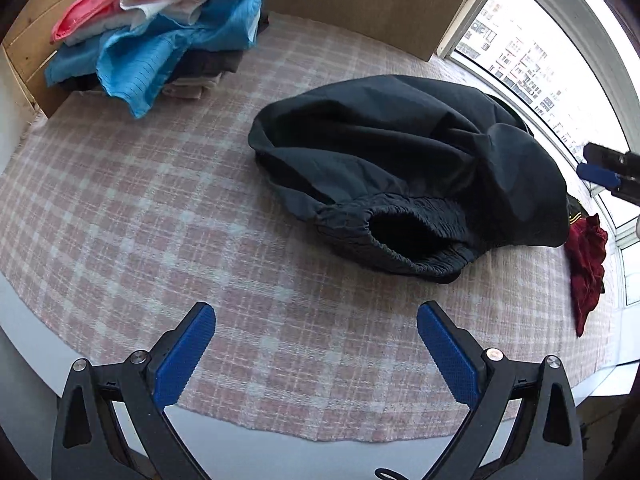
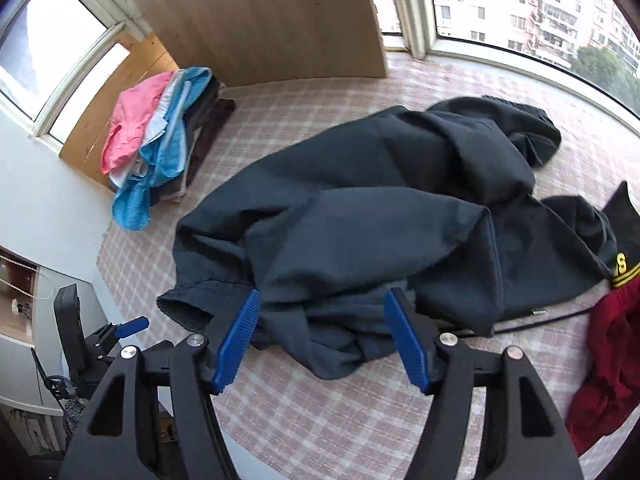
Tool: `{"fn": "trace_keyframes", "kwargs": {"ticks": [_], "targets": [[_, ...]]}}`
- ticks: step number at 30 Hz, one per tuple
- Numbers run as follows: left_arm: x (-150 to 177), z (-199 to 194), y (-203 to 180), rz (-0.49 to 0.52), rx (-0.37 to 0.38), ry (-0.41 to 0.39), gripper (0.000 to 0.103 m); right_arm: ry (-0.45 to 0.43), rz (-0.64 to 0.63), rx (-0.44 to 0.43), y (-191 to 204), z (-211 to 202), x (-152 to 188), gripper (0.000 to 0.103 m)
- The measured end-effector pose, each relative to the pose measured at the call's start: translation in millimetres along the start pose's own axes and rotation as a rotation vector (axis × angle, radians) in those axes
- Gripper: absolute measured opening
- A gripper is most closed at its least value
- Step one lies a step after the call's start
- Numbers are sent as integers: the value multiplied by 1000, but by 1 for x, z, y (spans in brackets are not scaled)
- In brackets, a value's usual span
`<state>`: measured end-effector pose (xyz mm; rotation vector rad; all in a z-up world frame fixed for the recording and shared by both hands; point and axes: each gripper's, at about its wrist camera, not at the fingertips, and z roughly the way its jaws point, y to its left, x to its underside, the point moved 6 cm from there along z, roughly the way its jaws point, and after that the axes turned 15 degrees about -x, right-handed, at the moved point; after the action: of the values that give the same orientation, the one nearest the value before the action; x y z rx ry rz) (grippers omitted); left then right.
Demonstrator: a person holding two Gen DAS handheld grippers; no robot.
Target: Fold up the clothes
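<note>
Plainly, the dark trousers [image 2: 360, 216] lie crumpled mid-table on the checked cloth [image 1: 160, 208], probably because they are next to be folded — the folded pile [image 1: 160, 28] sits at the far left, out of the way. The left gripper [image 1: 316, 356] hovers near the table's edge with its fingers spread and empty; the right gripper [image 2: 320, 340] is also parted, over the trousers' near edge without pinching them. Only the right view shows the drawstring [image 2: 540, 317] and the red garment's [image 2: 608, 360] yellow lettering — the left view shows the elastic waistband [image 1: 400, 232].
</note>
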<state>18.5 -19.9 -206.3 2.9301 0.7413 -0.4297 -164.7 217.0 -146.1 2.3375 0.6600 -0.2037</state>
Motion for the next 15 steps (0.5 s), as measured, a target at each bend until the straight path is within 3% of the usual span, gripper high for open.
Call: {"fn": "trace_keyframes", "kwargs": {"ticks": [4,8,9,11,12,14,15], "targets": [[-12,25,-25,-10,-13,50,101,27,105,-58,-39,14,23,64],[-29,48,-29,-72,-60,67,101,28,135,-92,-52,33,13,64],[-34,50,-29,-92,-37,58,99,20,138,-113,-52,37,8,64],[-39,50,-30,-139,66,53,78,4,144,-156,-52,46,-1,64],[-41,49,-30,-162,124,56,74,-11,143,-181,-52,49,-5,63],[-42,46,-26,-168,146,34,67,-32,159,-239,-51,52,-13,30],[-43,43,-24,-166,142,13,62,-45,175,-265,-50,50,-16,20]]}}
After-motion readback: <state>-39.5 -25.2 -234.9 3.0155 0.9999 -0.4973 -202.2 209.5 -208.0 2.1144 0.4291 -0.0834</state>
